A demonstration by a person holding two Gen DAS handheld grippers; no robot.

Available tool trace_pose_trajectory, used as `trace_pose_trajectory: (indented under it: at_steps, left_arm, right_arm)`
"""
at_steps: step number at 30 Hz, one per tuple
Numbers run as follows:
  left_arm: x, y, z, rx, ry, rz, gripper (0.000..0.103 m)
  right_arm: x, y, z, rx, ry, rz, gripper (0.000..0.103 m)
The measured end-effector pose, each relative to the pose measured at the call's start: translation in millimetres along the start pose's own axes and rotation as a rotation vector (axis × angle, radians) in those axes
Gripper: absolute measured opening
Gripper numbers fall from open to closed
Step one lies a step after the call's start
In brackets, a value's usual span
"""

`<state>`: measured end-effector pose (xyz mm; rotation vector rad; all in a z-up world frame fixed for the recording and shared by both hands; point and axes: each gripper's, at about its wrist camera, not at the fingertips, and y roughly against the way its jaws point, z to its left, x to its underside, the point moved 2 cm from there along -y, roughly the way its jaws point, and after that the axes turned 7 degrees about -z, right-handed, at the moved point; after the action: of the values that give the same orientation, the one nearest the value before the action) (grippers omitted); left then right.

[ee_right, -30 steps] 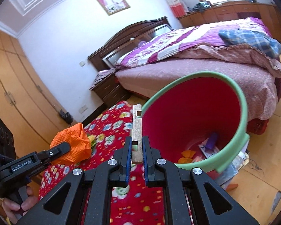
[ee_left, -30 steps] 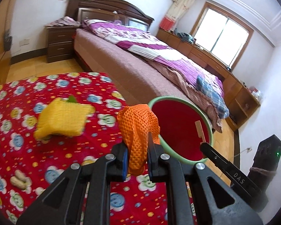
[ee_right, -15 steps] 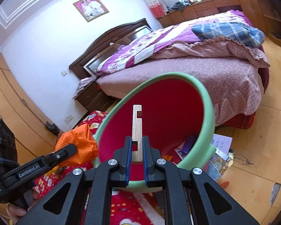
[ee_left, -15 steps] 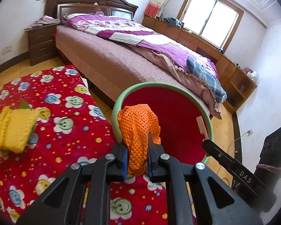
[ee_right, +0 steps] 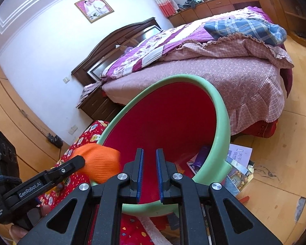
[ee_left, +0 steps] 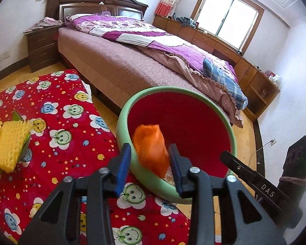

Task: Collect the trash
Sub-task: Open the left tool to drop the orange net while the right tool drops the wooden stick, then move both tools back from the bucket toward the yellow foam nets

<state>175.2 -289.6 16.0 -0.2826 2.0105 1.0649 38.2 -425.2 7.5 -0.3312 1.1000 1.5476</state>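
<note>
The left gripper (ee_left: 150,164), marked "GenRobot.AI", has just been opening; its jaws stand apart and the orange mesh (ee_left: 151,148), clamped a moment ago, drops blurred between them over the green-rimmed red bin (ee_left: 124,120). The right gripper (ee_right: 149,175), marked "DAS", stands slightly apart and empty: its wooden strip is gone.

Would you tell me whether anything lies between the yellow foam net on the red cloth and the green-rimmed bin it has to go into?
Nothing visible does. The red cloth between the yellow foam net and the bin carries no objects. An orange net, blurred, is at the near side of the bin's mouth, but most of the opening is free.
</note>
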Motion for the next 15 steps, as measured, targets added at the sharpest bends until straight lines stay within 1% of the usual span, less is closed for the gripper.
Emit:
trace_pose_trajectory:
  at_steps: [1,3,9,15]
  left_arm:
    - [-0.2,1.8,0.9,-0.001,-0.001,-0.002,0.039]
    - [-0.1,6.1,1.6,-0.003,-0.004,-0.005,0.040]
    - [-0.5,19.7,6.8,-0.008,0.003,-0.019,0.040]
    - [-1.0,35.6,19.4,-0.026,0.034,-0.040,0.040]
  right_arm:
    - [0.5,0.5,0.4,0.002,0.000,0.000,0.014]
    - [0.6,1.2,0.3,0.002,-0.004,-0.002,0.020]
    - [0.2,5.4,3.4,0.005,-0.003,-0.010,0.022]
    - [0.9,9.7,10.6,0.004,0.008,-0.010,0.027]
